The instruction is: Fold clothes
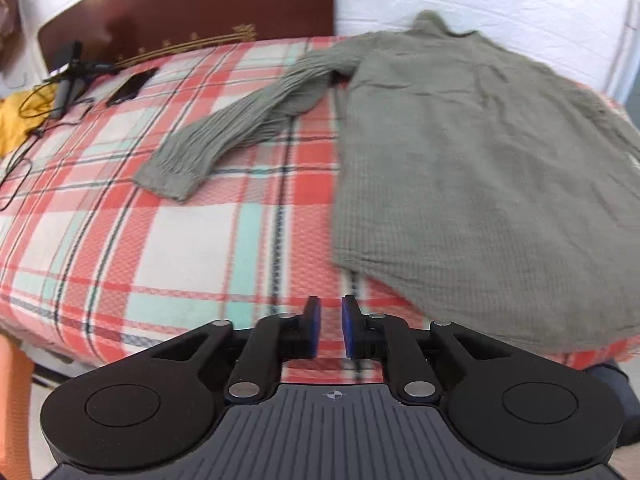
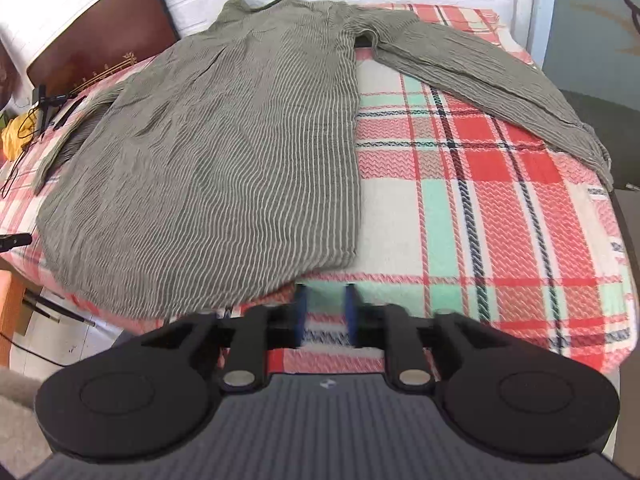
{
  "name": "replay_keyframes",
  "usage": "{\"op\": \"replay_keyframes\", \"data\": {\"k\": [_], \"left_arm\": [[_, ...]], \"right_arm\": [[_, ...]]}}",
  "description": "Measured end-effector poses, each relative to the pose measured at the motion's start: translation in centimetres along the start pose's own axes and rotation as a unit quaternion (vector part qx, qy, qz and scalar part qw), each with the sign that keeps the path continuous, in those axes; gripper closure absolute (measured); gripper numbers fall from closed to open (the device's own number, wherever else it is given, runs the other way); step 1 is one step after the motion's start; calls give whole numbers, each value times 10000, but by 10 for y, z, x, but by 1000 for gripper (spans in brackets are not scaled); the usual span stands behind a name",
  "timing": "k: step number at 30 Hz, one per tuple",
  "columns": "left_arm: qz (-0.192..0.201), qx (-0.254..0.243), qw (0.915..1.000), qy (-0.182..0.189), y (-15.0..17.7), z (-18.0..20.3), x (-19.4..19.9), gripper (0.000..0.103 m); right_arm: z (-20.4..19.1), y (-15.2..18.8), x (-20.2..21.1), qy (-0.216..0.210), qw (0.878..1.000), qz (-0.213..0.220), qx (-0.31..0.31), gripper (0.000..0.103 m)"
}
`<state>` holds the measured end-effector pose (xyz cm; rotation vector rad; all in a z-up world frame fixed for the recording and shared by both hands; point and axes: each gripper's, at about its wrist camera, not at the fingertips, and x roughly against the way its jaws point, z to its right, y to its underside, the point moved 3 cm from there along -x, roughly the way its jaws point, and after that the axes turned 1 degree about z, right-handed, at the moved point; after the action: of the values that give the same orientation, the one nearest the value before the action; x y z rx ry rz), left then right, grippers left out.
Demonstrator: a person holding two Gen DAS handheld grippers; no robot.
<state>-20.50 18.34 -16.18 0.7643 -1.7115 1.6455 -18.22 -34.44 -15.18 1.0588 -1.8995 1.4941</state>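
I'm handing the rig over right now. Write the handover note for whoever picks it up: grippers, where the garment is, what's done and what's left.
Left gripper: open, empty, at the near edge of the bed.
Right gripper: open, empty, just short of the hem.
Green shirt: flat on the plaid blanket, collar toward the wall, left sleeve and right sleeve both spread outward.
Phone and cables lie at the bed's far left corner, apart from the shirt.
Done: garment laid out.
Left: all folds, likely sleeves in first, then the body.

No readable text from here

I can make out no words, labels, brands or numbers in either wrist view; nothing here carries legible print.
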Motion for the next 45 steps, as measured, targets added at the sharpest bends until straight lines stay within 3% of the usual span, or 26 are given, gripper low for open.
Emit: {"op": "replay_keyframes", "data": {"k": [4,8,14,19,21,22,23,24,25,28,32,39,40,41,44,45], "left_arm": [[180,87,9998,8,-4,5,1,42],[175,488,9986,107,-16,-5,-8,40],[139,758,9967,265,-23,-14,-20,34],[19,1270,9868,1001,-26,-19,-33,29],[13,1166,9883,979,-27,-11,-38,32],[17,1101,9893,954,-27,-7,-41,40],[35,1001,9909,896,-27,-3,-40,54],[14,979,9907,943,-28,-2,-39,91],[-4,977,9902,999,-29,-2,-38,99],[76,1028,9887,1088,-27,-10,-25,103],[20,998,9891,1080,-23,-17,-22,103],[-81,754,9933,873,-9,-12,-24,103],[-86,738,9937,840,-8,-13,-23,102],[-112,683,9946,768,-7,-13,-22,93],[-117,429,9978,494,-2,-16,-11,52],[-78,372,9984,407,-3,-17,-5,49]], "right_arm": [[9,-2,14,-226,9993,115,-260,59],[27,-16,6,-509,9929,356,-1015,51],[29,-19,-24,-332,9944,230,-977,50],[32,-24,-36,-411,9930,374,-1041,49],[30,-27,-40,-478,9931,346,-1014,48],[29,-28,-41,-512,9933,321,-990,50],[27,-29,-44,-596,9932,245,-965,67],[26,-30,-46,-727,9926,125,-963,90],[26,-30,-46,-822,9916,57,-993,97],[25,-30,-35,-901,9906,84,-1022,101],[24,-26,-29,-510,9954,-97,-800,102],[27,-22,-25,-373,9963,-186,-755,102],[27,-23,-22,-364,9963,-167,-756,101],[27,-24,-19,-356,9964,-147,-756,99],[28,-26,-12,-330,9965,-89,-757,89],[28,-27,-9,-322,9966,-70,-757,83]]}}
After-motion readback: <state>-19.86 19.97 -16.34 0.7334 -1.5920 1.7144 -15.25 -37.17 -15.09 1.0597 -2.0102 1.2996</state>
